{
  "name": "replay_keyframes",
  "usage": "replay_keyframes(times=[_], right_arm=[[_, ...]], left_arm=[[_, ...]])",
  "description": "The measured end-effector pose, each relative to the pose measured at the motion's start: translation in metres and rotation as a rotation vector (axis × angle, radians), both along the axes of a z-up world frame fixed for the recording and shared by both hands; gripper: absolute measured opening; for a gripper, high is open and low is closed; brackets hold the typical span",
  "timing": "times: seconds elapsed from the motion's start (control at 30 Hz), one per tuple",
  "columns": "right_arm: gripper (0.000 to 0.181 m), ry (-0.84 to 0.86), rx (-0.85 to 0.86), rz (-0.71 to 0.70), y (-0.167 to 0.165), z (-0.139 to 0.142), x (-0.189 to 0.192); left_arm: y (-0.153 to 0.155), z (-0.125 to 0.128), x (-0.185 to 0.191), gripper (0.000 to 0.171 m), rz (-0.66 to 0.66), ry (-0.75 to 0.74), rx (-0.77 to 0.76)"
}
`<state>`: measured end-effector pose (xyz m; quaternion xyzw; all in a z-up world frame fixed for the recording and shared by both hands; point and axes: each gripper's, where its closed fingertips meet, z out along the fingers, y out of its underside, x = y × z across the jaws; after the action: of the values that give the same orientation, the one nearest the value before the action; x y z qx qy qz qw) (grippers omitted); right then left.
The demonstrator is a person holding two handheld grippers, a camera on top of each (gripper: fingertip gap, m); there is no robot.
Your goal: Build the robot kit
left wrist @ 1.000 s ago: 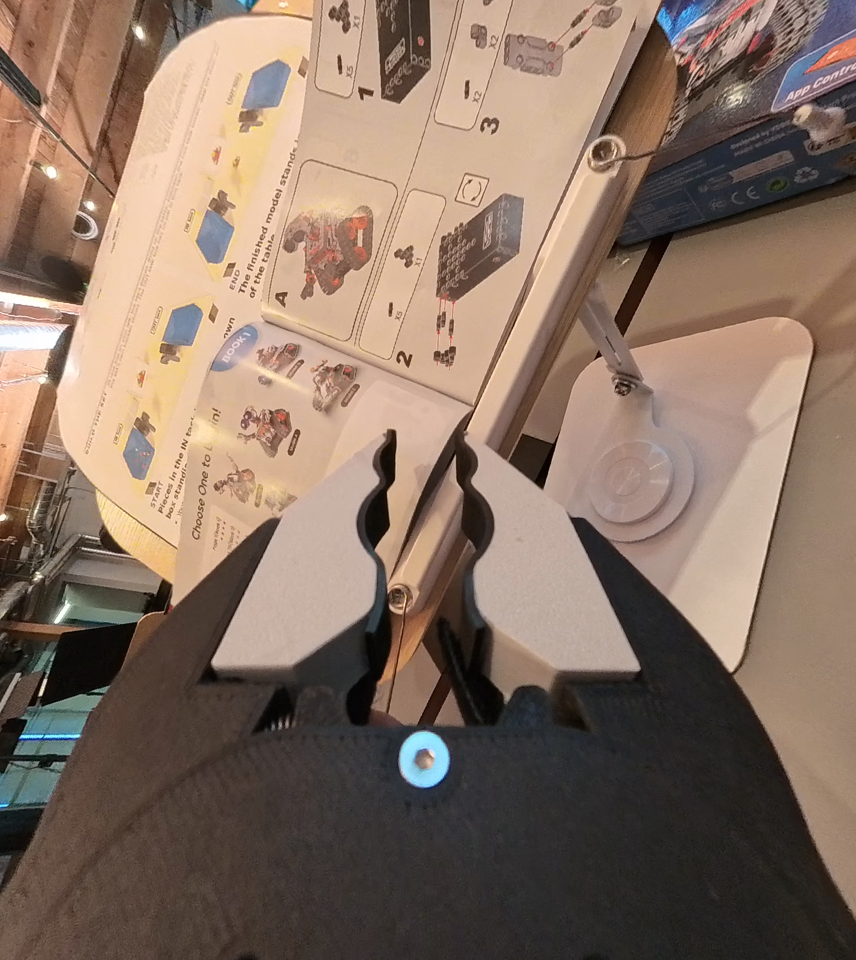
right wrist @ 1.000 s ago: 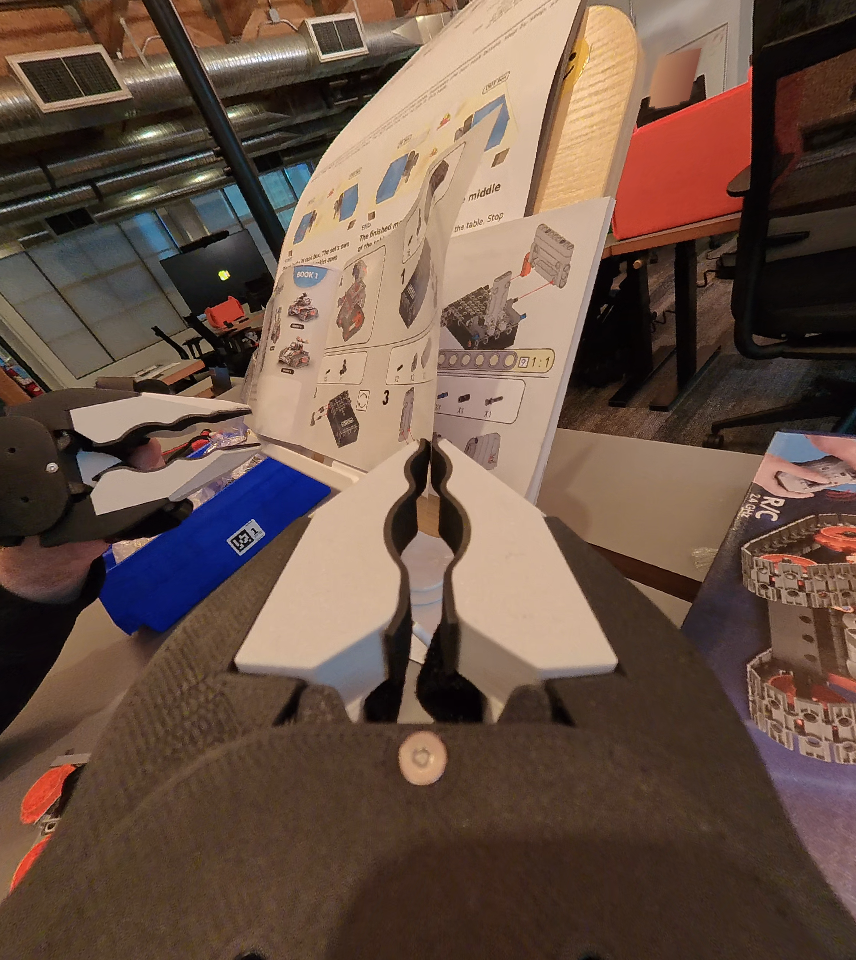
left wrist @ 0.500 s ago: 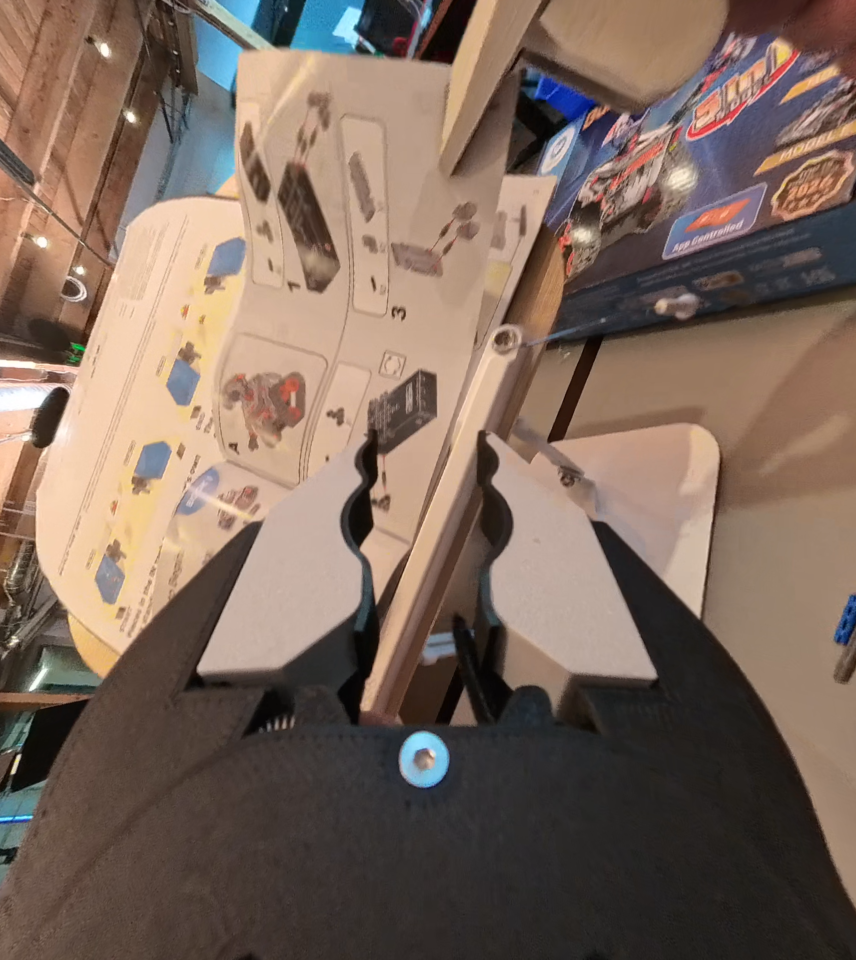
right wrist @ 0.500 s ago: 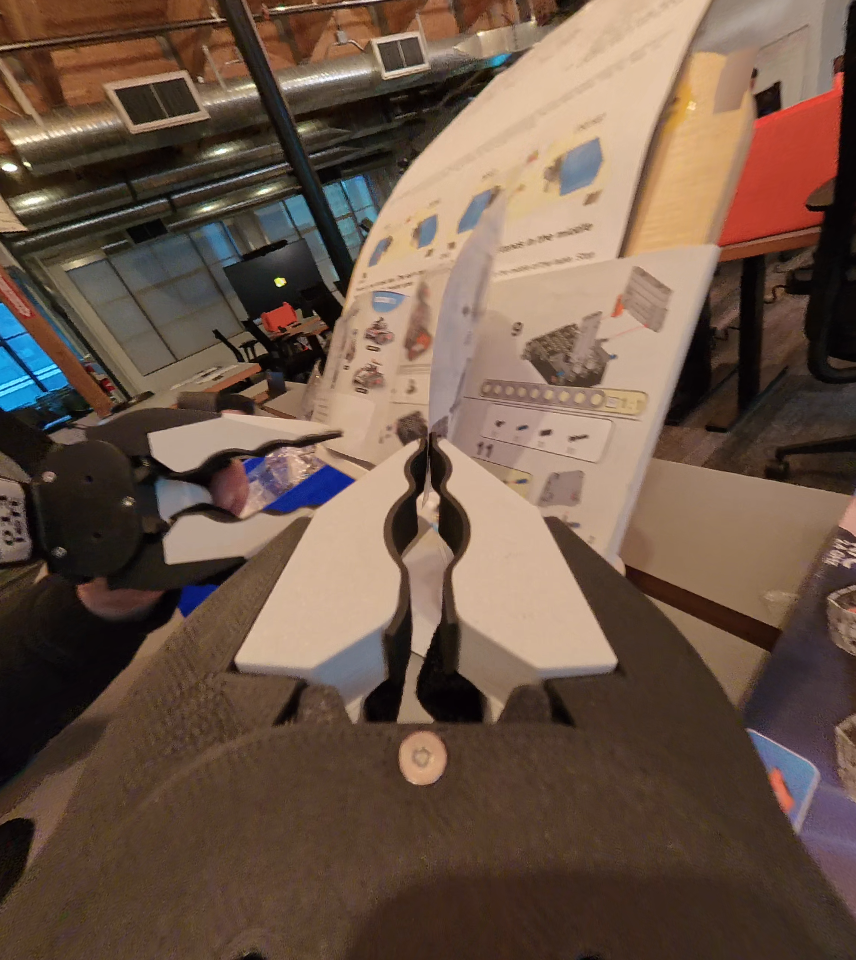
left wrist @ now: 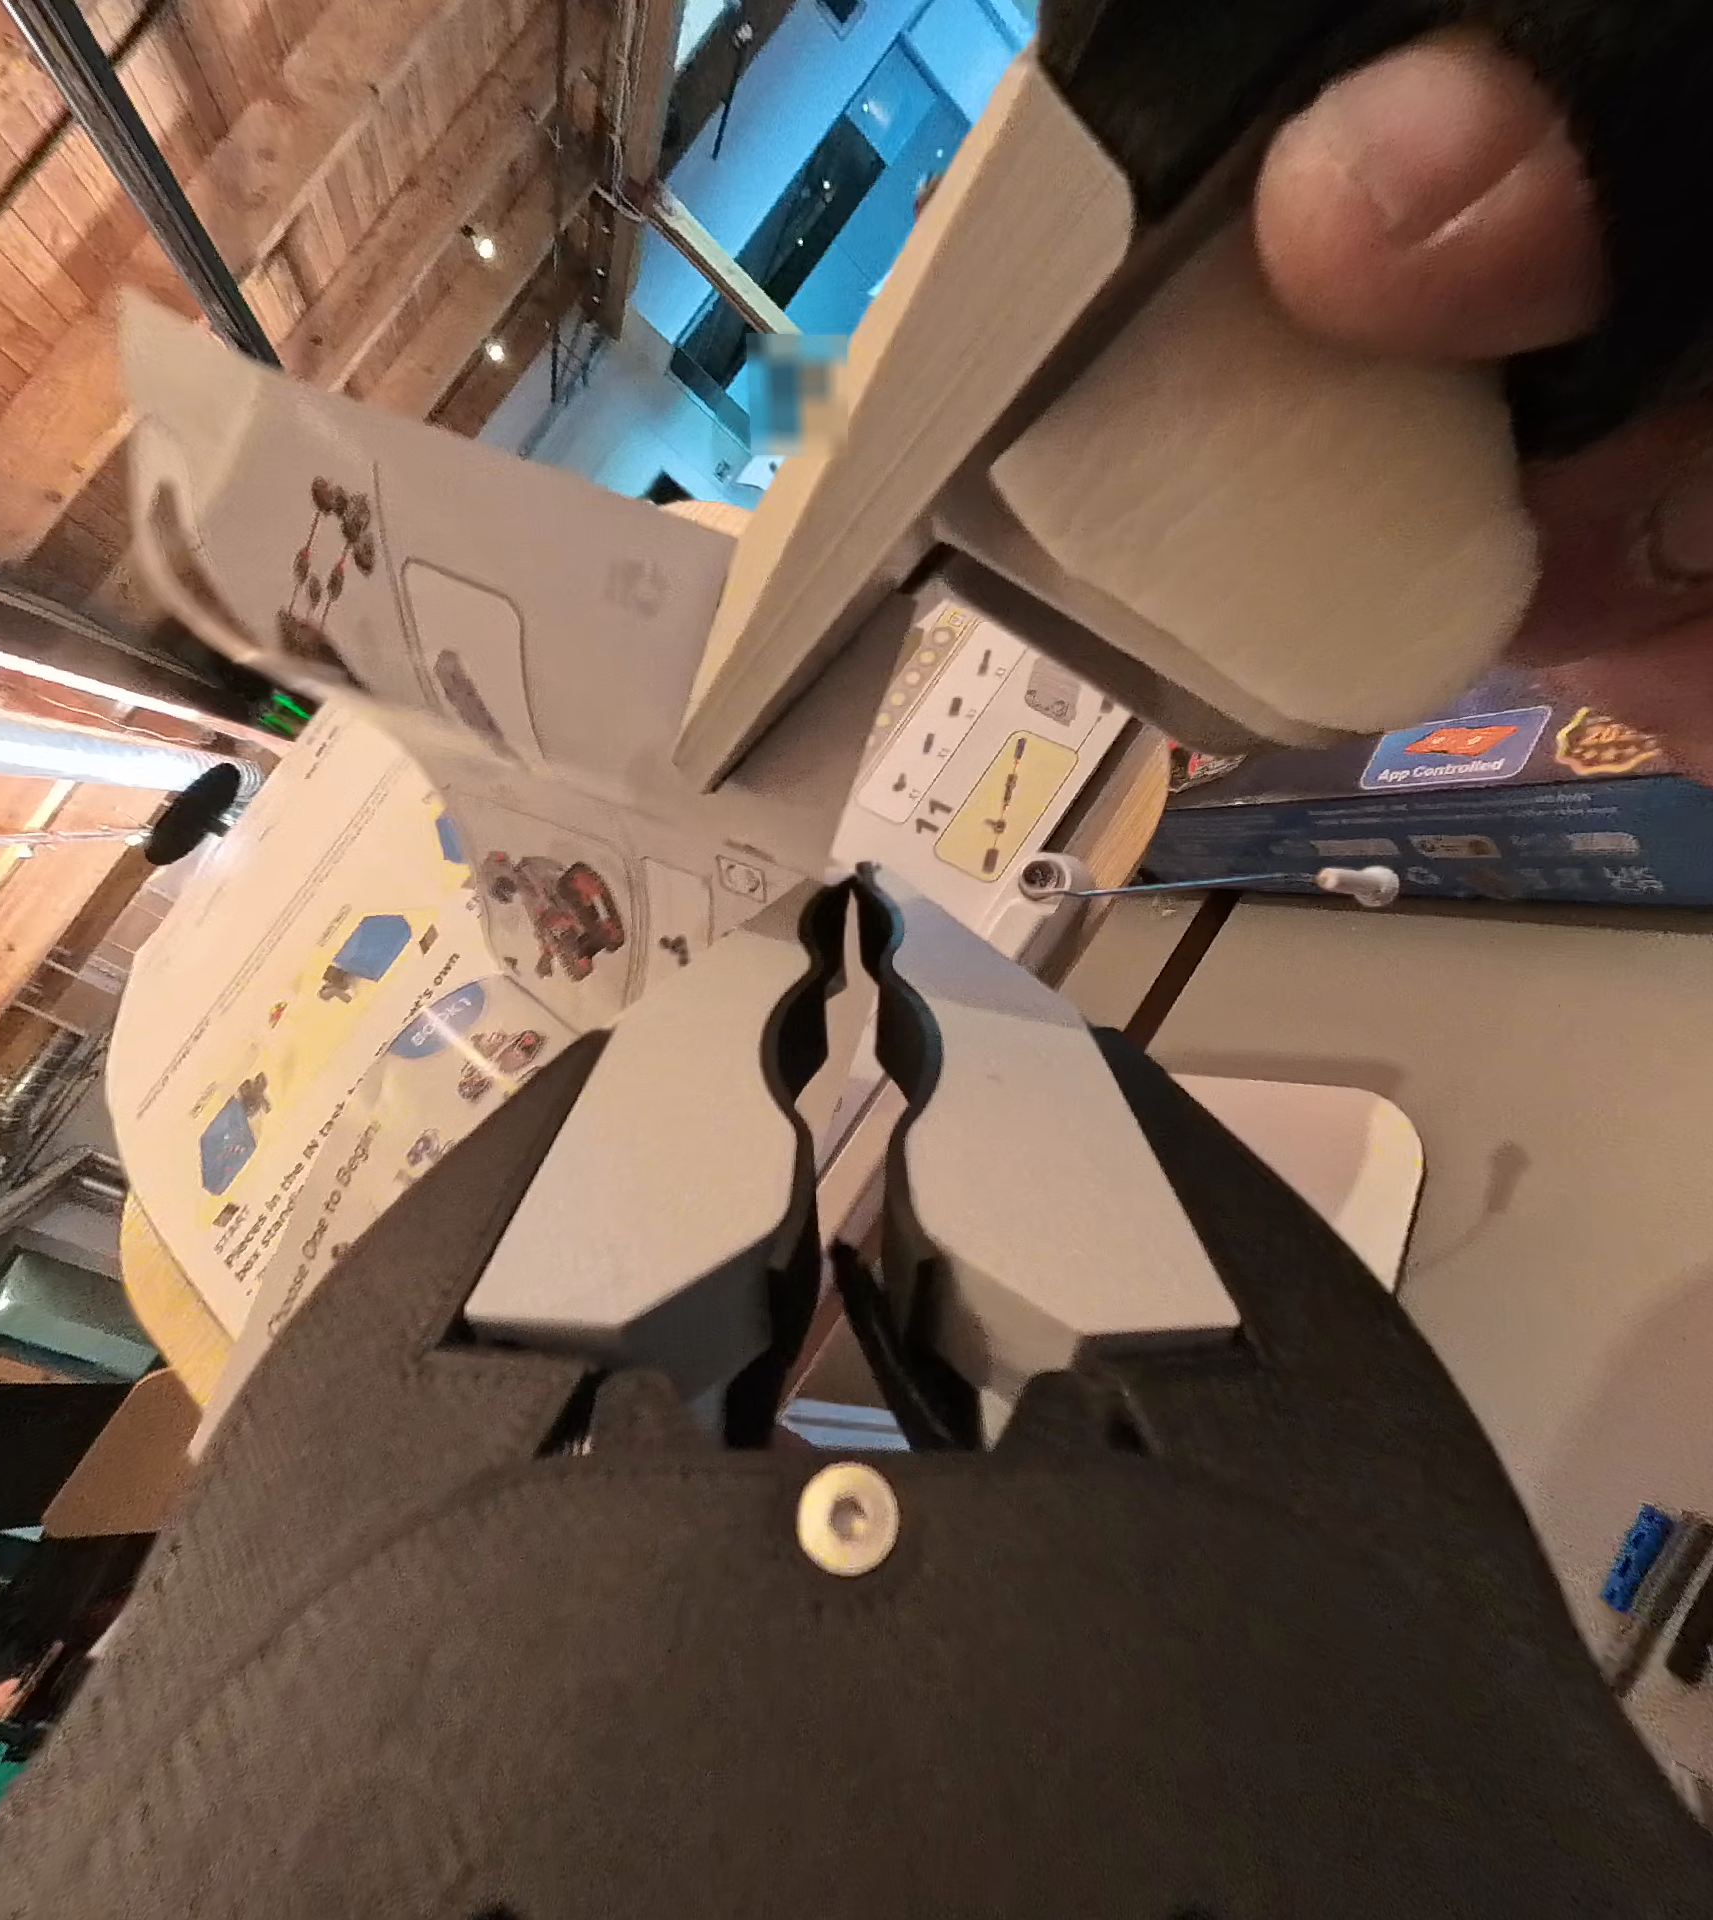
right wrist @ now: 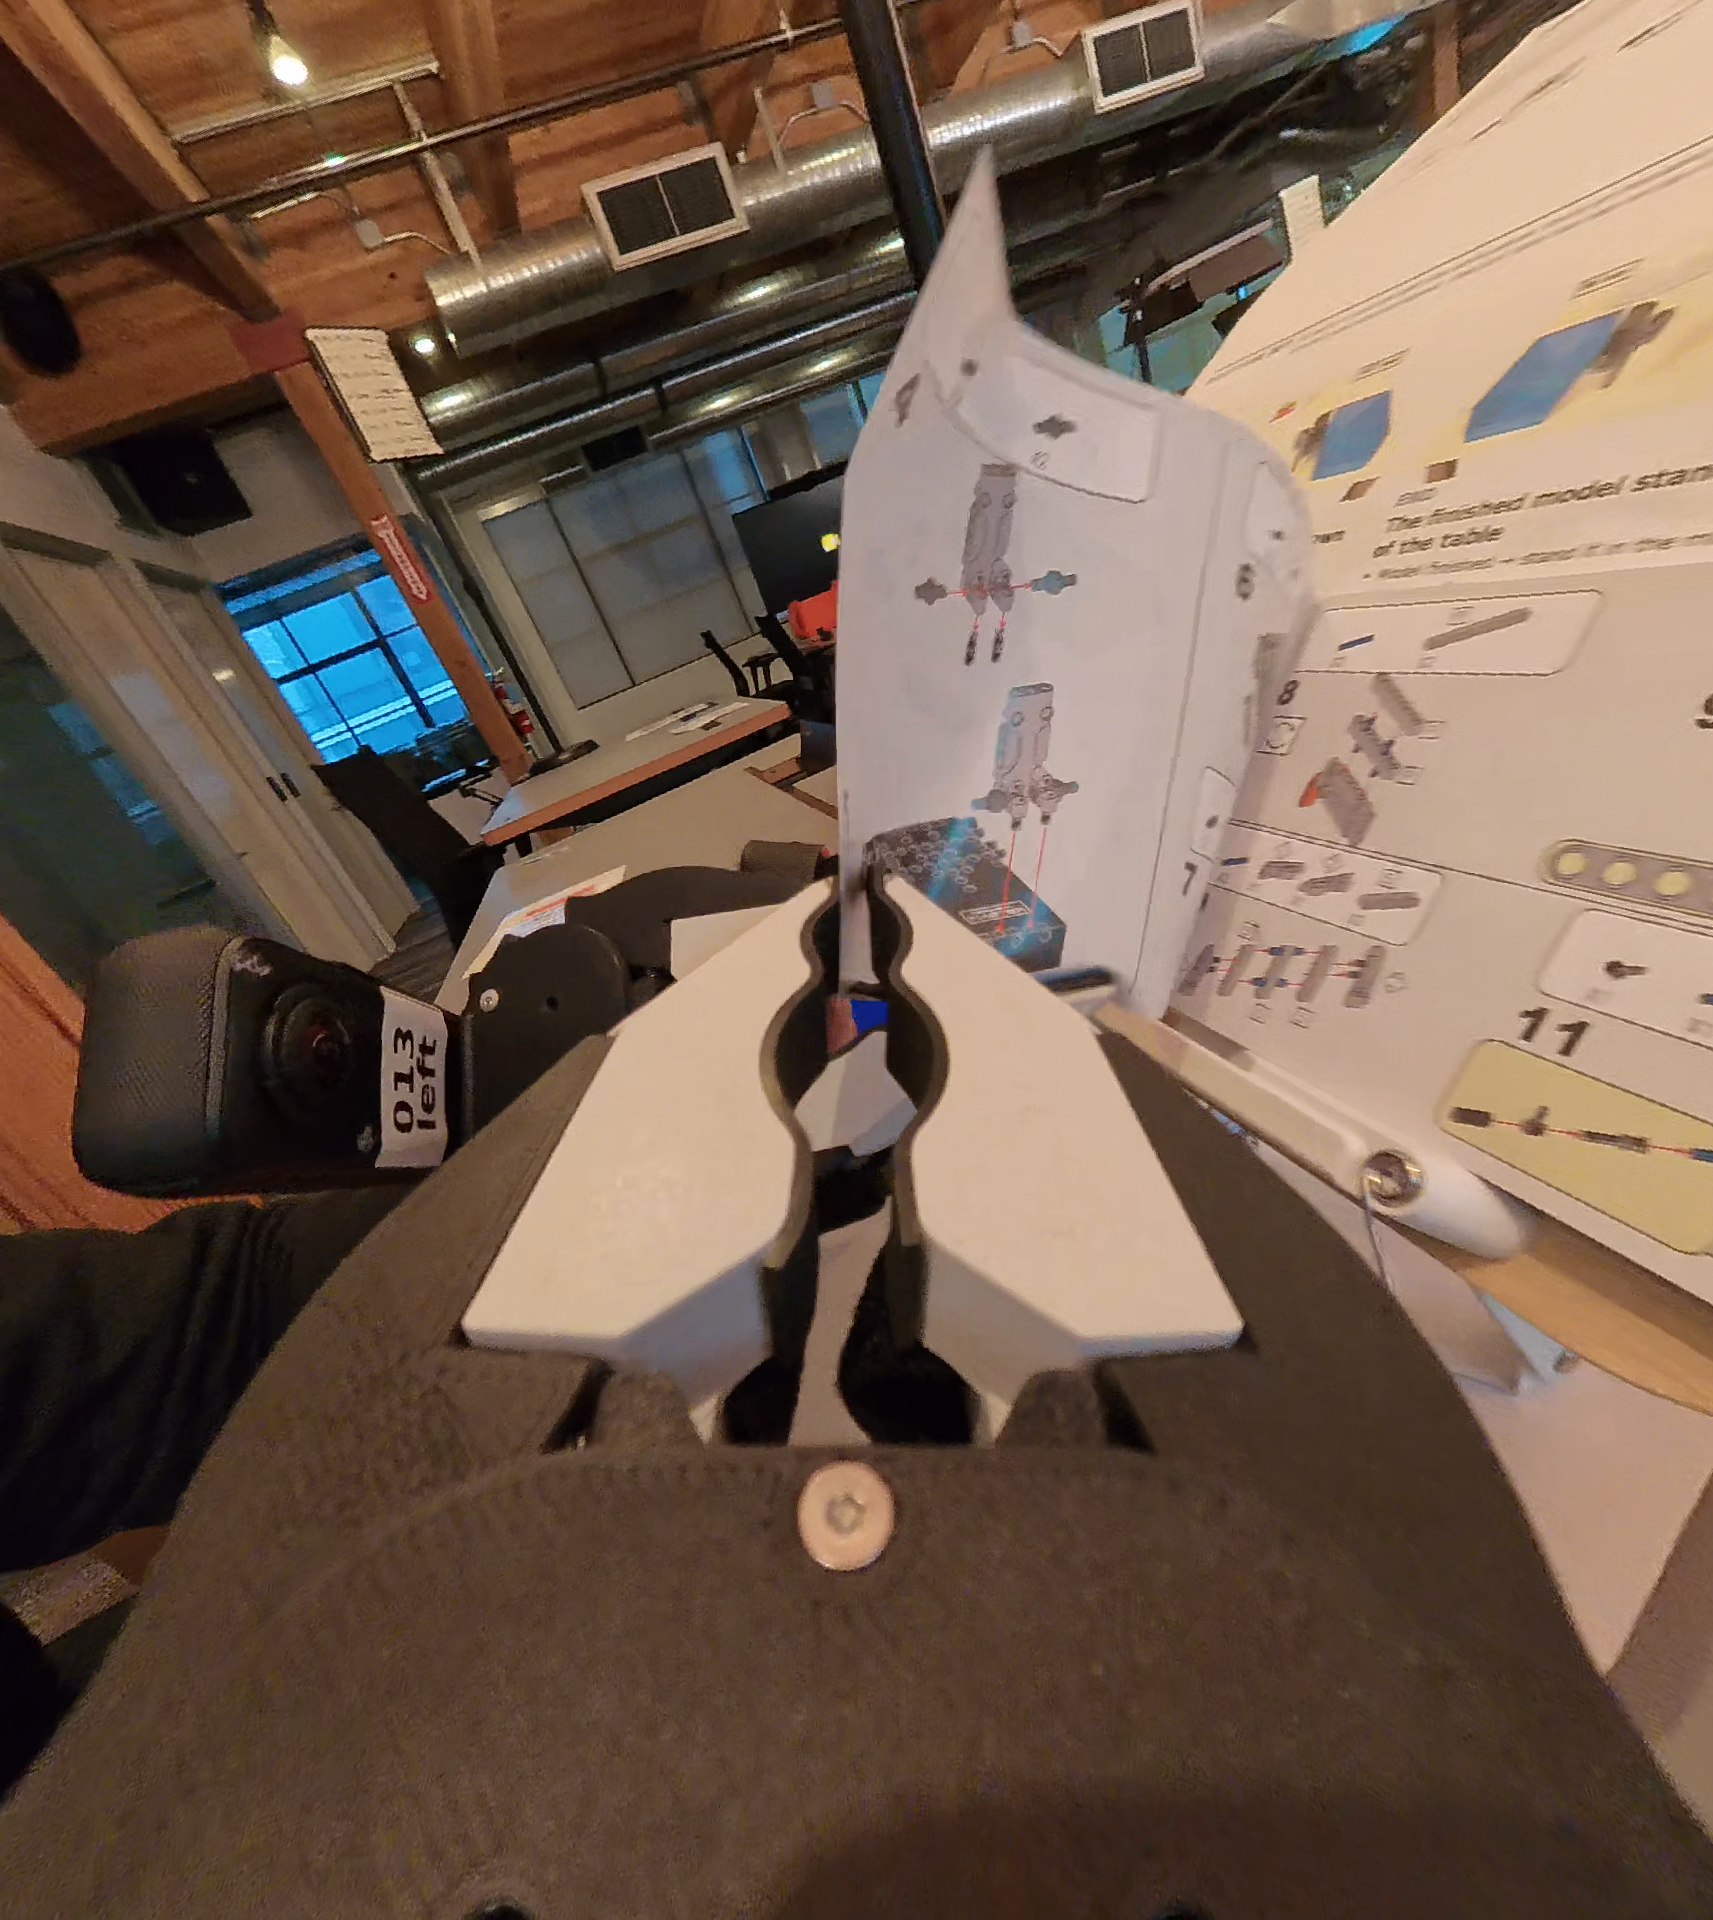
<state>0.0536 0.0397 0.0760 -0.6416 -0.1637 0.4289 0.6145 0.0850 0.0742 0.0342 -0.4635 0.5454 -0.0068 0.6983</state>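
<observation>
An instruction booklet (right wrist: 1558,831) stands open on a round wooden stand (right wrist: 1610,1340) with a white ledge (right wrist: 1299,1132). One booklet page (right wrist: 1039,582) is lifted and curls upright; in the left wrist view it (left wrist: 478,582) is blurred. My right gripper (right wrist: 857,888) is shut on that page's lower edge. My left gripper (left wrist: 857,883) is shut, with its tips on the same page's bottom corner, just above the ledge. Its camera (right wrist: 312,1049) shows left of the right fingers. One right finger (left wrist: 893,416) looms close above the left gripper, with a thumb (left wrist: 1423,197) on it.
A large printed sheet (left wrist: 291,1039) leans behind the booklet. The stand's white base plate (left wrist: 1351,1164) rests on the grey table (left wrist: 1506,1039). A dark blue toy box (left wrist: 1454,831) lies behind it. Small loose parts (left wrist: 1631,1558) lie at the right edge. Left tips to right tips: about 6 cm.
My left gripper slid back off the stand's ledge and closed at the page's bottom corner. My right gripper swung the pinched page up and over toward the left, closer to the left gripper.
</observation>
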Motion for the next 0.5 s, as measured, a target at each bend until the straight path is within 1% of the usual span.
replay_keyframes(times=[0.07, 0.1, 0.23, 0.33, 0.5], right_arm=[[0.009, -0.003, 0.007, 0.003, -0.001, 0.001, -0.003], [0.01, -0.005, 0.009, 0.006, -0.001, 0.001, -0.002], [0.021, -0.013, 0.024, -0.011, 0.0, 0.004, 0.007], [0.02, 0.003, 0.022, -0.056, 0.003, 0.007, 0.026], [0.018, -0.004, 0.011, -0.129, 0.008, 0.006, 0.053]], left_arm=[[-0.002, 0.004, -0.009, 0.0, -0.018, -0.041, -0.01], [-0.002, 0.006, -0.015, 0.0, -0.024, -0.062, -0.028], [0.007, 0.017, -0.041, 0.0, -0.014, -0.137, -0.078], [0.017, 0.023, -0.066, 0.0, 0.016, -0.19, -0.128], [0.041, 0.016, -0.11, 0.0, 0.08, -0.264, -0.252]])
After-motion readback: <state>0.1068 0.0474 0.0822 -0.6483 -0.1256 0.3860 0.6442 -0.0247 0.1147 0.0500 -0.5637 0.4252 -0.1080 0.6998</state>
